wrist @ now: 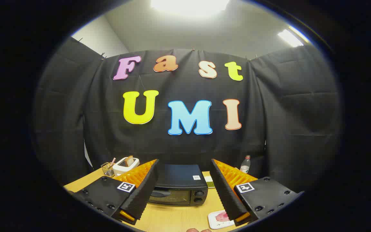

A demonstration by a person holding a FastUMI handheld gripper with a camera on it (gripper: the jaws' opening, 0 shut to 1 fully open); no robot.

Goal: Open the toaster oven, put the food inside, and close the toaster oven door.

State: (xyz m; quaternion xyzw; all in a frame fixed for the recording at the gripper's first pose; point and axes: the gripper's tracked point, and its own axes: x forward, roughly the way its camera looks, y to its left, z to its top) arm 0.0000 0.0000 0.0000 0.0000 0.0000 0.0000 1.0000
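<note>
On the wooden table (pixel 172 219), from left: wire basket (pixel 107 169), white toaster (pixel 126 165), black toaster oven (pixel 179 185) with door closed, beyond the gripper (pixel 180 193), whose jaws stand wide, empty. Food plate (pixel 219 219) touches the right finger; bottle (pixel 245 164) behind.

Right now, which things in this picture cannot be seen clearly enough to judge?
- Food on the white plate: partly behind a finger of the open hand-held gripper.
- Toaster oven door: sides covered by both fingers.
- Wire holder contents: too small.
- Bottle: too small to identify.
</note>
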